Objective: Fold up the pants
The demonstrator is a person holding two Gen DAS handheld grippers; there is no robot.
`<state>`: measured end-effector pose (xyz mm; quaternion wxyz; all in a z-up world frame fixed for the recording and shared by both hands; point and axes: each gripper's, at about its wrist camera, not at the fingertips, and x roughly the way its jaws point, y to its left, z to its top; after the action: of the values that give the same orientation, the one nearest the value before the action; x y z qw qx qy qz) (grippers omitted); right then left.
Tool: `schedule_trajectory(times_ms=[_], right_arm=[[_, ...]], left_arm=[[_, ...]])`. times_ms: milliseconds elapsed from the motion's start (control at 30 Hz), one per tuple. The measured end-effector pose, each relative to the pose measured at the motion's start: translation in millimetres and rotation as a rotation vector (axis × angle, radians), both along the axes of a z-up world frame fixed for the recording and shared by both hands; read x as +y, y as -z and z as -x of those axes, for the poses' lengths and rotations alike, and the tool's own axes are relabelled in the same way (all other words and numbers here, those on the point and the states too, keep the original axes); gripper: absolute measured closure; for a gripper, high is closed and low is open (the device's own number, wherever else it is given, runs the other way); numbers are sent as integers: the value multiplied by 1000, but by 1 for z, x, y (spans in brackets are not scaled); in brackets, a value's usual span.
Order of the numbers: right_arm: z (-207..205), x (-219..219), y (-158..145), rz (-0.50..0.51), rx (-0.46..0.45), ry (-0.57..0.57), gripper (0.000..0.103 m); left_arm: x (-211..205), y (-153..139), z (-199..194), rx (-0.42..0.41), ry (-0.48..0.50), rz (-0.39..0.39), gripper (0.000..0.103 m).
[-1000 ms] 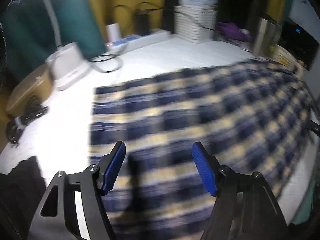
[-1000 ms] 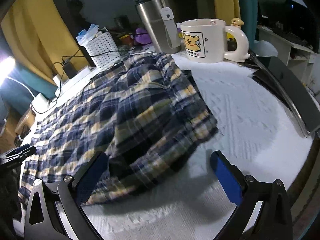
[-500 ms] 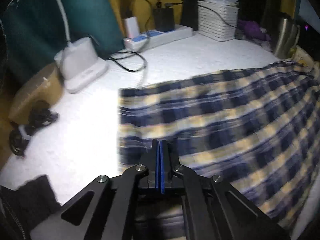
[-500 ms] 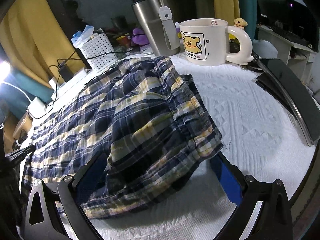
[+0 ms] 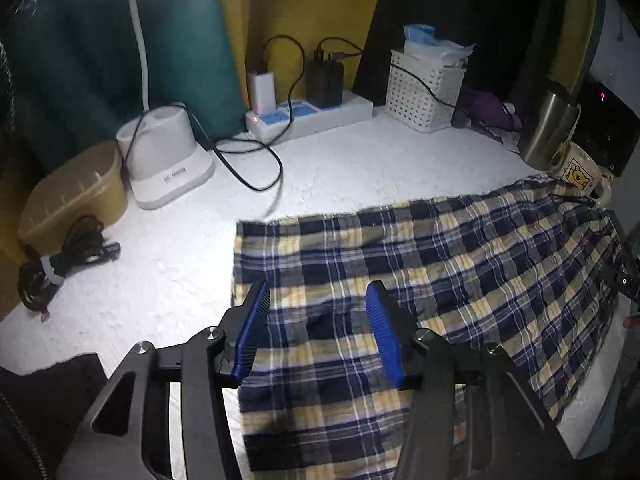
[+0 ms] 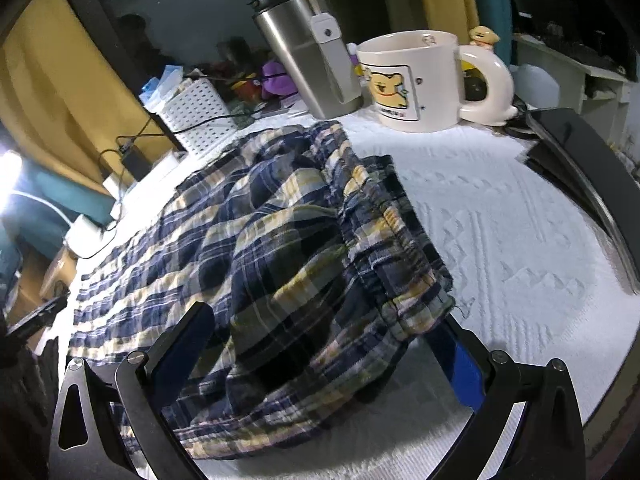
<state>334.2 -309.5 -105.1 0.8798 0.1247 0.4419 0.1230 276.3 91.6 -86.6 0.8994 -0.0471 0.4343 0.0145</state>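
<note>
While both hand-held grippers gape, pants [image 5: 420, 264] lie betw. L [image 5: 316, 332] & R [image 6: 324, 344] fingers.

A home: mug [image 6: 416, 80], tumbler [image 6: 308, 52], chargers on a power strip [image 5: 312, 114]

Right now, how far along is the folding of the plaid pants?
Done: the plaid pants lie spread lengthwise on the white tablecloth, seemingly one leg over the other. In hand: the left gripper is open over the leg end, and the right gripper is open around the bunched waistband. Left: grasping both ends and folding crosswise.
</note>
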Motion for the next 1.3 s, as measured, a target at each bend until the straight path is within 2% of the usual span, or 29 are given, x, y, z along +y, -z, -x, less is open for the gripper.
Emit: schedule_trajectory(times_ms=[167, 400, 600, 833, 1067, 1300], right_arm=[[-4, 1, -1, -79, 25, -33, 8], [18, 10, -2, -83, 39, -49, 8], [13, 6, -2, -111, 44, -10, 8], [31, 6, -4, -47, 78, -16, 8], [6, 11, -2, -47, 37, -21, 8], [-26, 12, 1, -76, 2, -34, 8]], left_arm=[[-5, 9, 8, 33, 6, 8, 53], [1, 15, 20, 47, -7, 14, 53], [7, 17, 22, 49, -11, 17, 53], [14, 17, 25, 37, -24, 35, 53], [11, 17, 28, 35, -1, 26, 53], [23, 12, 35, 22, -34, 19, 53]])
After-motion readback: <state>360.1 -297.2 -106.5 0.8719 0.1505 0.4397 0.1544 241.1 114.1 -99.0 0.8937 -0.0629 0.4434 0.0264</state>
